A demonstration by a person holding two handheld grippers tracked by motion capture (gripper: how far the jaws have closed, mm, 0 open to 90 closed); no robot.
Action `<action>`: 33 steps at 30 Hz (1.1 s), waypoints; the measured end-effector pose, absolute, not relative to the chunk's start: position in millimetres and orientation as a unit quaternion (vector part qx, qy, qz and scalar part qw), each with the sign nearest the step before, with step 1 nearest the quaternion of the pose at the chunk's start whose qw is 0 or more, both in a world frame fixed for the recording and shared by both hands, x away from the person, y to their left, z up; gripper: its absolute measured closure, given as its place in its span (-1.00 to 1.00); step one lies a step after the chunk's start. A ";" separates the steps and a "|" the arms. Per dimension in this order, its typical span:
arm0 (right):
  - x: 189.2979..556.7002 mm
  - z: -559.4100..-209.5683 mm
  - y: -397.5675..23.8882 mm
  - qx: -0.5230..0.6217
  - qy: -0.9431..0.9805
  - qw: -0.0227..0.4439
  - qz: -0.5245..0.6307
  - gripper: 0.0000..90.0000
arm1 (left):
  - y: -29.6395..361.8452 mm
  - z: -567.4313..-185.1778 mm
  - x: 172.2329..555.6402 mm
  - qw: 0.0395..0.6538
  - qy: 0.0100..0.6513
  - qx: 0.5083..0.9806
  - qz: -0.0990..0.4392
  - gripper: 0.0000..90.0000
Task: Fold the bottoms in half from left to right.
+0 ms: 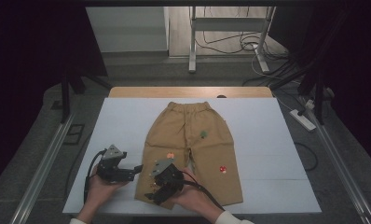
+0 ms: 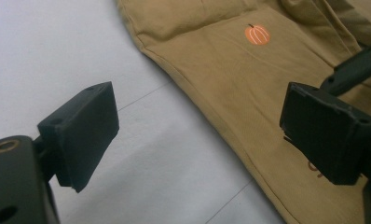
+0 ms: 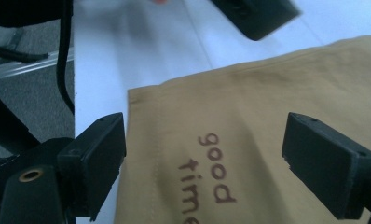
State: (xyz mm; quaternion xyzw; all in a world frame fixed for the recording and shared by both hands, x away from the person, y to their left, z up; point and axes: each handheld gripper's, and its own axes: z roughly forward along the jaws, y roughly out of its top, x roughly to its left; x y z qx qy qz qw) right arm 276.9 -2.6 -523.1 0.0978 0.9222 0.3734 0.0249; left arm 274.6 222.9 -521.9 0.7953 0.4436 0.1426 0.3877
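Tan trousers (image 1: 193, 140) lie flat on the white tabletop (image 1: 267, 140), waistband far, legs toward me. Small motifs dot them, among them an orange pumpkin (image 2: 257, 34) and the brown words "good time" (image 3: 211, 172) near a hem corner. My left gripper (image 1: 136, 169) is open beside the outer edge of the left leg; in its own view the gripper (image 2: 204, 135) straddles that edge of the cloth (image 2: 249, 88). My right gripper (image 1: 152, 195) is open over the left leg's hem, and its own view shows the gripper (image 3: 204, 161) with the printed cloth (image 3: 267, 107) between its wide-apart jaws.
A wooden table edge (image 1: 188, 92) shows beyond the white top. An aluminium rail (image 1: 44, 163) runs along the left side. A power strip (image 1: 303, 119) and cables lie on the floor at right, and metal stand legs (image 1: 192, 42) stand at the back.
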 end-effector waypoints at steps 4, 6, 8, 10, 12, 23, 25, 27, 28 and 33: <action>272.5 -526.3 4.8 0.087 0.926 0.030 0.366 -0.66 | 222.9 -522.4 275.0 0.387 0.444 0.796 0.143 -0.74; 270.5 -527.4 8.1 0.082 0.928 0.030 0.363 -0.66 | 223.2 -522.3 275.0 0.387 0.444 0.795 0.143 -0.74; 269.4 -529.6 11.7 0.082 0.928 0.025 0.363 -0.65 | 223.5 -522.5 275.2 0.387 0.444 0.795 0.143 -0.74; 267.7 -531.6 15.0 0.079 0.929 0.022 0.360 -0.65 | 223.9 -522.8 275.3 0.386 0.444 0.796 0.143 -0.74; 265.7 -532.9 17.8 0.072 0.932 0.024 0.355 -0.63 | 224.1 -523.0 275.3 0.387 0.445 0.795 0.143 -0.74; 260.4 -537.7 27.9 0.053 0.936 0.019 0.348 -0.49 | 224.9 -524.1 276.0 0.383 0.447 0.796 0.141 -0.74; 260.0 -538.3 29.3 0.052 0.939 0.024 0.340 -0.46 | 225.0 -524.3 276.0 0.383 0.448 0.796 0.141 -0.74; 259.3 -539.7 30.4 0.052 0.940 0.032 0.335 -0.40 | 225.0 -524.5 276.0 0.383 0.449 0.795 0.141 -0.74; 259.0 -539.7 30.3 0.049 0.940 0.034 0.337 -0.35 | 225.3 -524.5 275.9 0.383 0.449 0.795 0.141 -0.74; 262.4 -538.6 27.9 0.056 0.937 0.036 0.344 0.07 | 226.5 -524.9 276.1 0.382 0.450 0.795 0.142 -0.74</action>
